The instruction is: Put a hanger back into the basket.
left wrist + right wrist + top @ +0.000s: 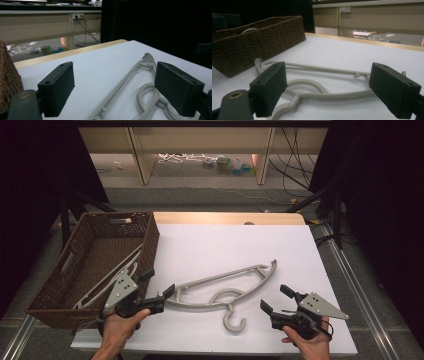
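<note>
Far left on the white bench (210, 245): brown wicker basket (95, 265), pale hangers lying inside. Just right of the basket, near the front edge: left claw (159, 292), released, jaws wide, nothing between them, one jaw tip close by the left end of the grey hanger (220, 287). At mid-bench: that hanger flat on the surface, hook toward the front edge. Farther right: right claw (275, 300), also released, empty, just beside the hook, not touching.
</note>
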A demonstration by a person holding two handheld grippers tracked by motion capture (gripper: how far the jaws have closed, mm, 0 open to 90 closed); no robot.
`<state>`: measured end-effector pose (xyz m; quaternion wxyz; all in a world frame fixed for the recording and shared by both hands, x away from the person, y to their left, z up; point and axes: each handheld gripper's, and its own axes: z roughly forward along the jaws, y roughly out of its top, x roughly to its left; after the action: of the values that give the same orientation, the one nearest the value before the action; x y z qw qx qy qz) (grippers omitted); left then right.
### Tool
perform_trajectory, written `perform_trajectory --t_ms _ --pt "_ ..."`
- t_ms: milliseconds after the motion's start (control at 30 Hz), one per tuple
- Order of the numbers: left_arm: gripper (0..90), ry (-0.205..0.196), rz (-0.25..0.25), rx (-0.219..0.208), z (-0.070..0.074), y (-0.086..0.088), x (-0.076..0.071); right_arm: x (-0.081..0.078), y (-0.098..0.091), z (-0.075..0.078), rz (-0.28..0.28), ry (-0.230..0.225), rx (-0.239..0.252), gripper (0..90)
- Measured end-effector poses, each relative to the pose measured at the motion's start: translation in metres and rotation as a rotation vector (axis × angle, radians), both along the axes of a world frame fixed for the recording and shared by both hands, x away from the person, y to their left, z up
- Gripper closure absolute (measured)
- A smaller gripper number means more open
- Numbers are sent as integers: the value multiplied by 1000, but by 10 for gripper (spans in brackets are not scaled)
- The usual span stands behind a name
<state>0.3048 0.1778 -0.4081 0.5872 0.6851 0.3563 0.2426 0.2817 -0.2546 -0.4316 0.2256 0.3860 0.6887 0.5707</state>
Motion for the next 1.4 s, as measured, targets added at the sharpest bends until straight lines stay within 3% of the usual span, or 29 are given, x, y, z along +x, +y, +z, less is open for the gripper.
perform_trajectory --t_ms 133,267,467,533,567,900,933,1033,1133,1300,1400 --pt "163 13 -16 19 -8 -8 -4 0 -1 0 -8 11 -3 155" --pt "163 15 -29 44 -15 -12 -8 -1 0 0 -1 -14 -6 155" --pt "163 33 -47 66 -26 -15 -4 -4 0 0 -2 -11 -4 155" --pt "163 40 -54 46 -28 -17 -4 -5 -2 0 -6 -18 -12 155" --pt "163 32 -63 69 -27 -16 -4 -5 -2 0 -6 -18 -12 155" --pt "180 29 -109 98 -30 -23 -3 -6 0 0 1 -18 -7 155" --pt "169 43 -113 100 -31 -25 -4 -6 0 0 -1 -18 -9 155" --pt "161 28 -134 150 -33 -30 -2 -7 1 1 -3 -16 -17 155" --pt "159 25 -144 148 -34 -35 1 -6 3 1 8 -26 -24 155" --pt "193 34 -174 204 -31 -42 4 -7 5 1 19 -27 -22 155" --pt "183 8 -199 264 -26 -50 4 -8 5 2 16 -24 -29 156"
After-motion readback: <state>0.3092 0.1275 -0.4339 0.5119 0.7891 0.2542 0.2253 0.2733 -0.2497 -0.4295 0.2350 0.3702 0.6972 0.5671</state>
